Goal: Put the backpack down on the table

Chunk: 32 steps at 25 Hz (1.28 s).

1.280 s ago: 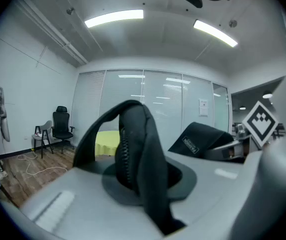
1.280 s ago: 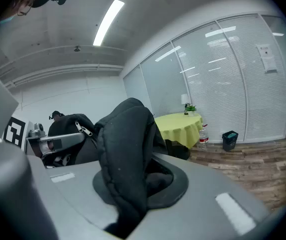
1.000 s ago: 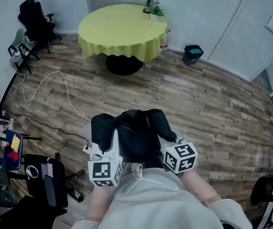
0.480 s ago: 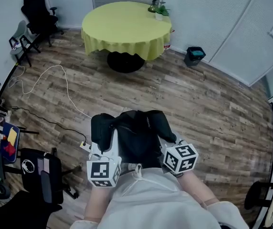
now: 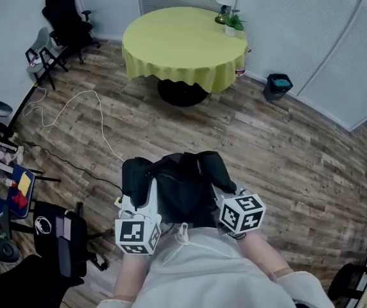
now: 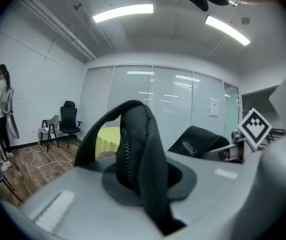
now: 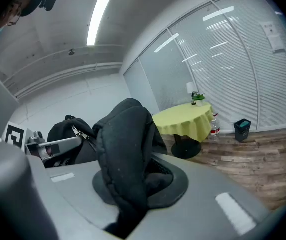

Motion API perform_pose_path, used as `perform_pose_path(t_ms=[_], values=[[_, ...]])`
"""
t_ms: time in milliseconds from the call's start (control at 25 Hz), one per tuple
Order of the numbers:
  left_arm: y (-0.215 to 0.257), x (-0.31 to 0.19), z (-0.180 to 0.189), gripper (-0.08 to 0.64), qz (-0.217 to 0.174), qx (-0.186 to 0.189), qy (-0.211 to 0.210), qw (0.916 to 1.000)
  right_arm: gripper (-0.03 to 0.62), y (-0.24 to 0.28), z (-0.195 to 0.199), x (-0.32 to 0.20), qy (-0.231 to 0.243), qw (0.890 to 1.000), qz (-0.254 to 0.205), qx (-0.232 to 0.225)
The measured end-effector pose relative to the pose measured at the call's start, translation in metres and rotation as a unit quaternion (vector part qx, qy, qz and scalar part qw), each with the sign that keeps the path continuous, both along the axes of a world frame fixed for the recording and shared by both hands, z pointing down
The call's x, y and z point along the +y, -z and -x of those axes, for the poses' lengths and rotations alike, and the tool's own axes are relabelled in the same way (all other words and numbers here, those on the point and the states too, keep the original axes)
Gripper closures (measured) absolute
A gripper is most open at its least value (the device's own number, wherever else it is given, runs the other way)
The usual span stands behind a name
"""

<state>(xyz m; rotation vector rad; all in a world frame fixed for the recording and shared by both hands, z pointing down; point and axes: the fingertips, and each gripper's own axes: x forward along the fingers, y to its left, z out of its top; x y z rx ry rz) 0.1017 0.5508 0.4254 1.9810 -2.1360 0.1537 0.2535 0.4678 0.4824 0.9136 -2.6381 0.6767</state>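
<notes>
Both left gripper (image 6: 148,180) and right gripper (image 7: 129,184) pinch backpack (image 5: 183,188) straps; it hangs crosswise, facing table (image 5: 183,40).

The backpack (image 5: 183,185) before you is plain black. Your left tongs (image 6: 145,184) and right tongs (image 7: 133,186) are pale grey, and each bears a cube of black-and-white square markers. The round desk (image 5: 177,43) wears a yellow-green cloth over a black base. The floor (image 5: 286,153) is brown wood-grain planking, crossed by a white cable (image 5: 90,93). The office chair (image 5: 68,21) is black. The small bin (image 5: 278,85) is dark with a teal top.
</notes>
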Motion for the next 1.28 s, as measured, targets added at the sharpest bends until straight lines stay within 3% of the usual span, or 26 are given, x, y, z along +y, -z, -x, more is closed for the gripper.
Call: perform_pose_path(t_ms=[240, 600, 880, 1280], values=[[0.005, -0.079, 0.008, 0.531, 0.003, 0.003, 0.023, 0.9997, 0.565, 0.006, 0.011, -0.085, 0.028, 1.000, 0.001, 0.000], [0.013, -0.217, -0.008, 0.531, -0.013, 0.010, 0.042, 0.9990, 0.565, 0.018, -0.001, -0.229, 0.042, 0.999, -0.022, 0.005], [0.009, -0.295, -0.007, 0.531, -0.017, 0.024, 0.045, 0.9985, 0.565, 0.019, -0.002, -0.309, 0.053, 0.998, -0.027, 0.009], [-0.007, -0.377, 0.049, 0.531, 0.012, 0.043, 0.040, 0.9982, 0.565, 0.001, 0.045, -0.387, 0.050, 0.999, 0.006, 0.013]])
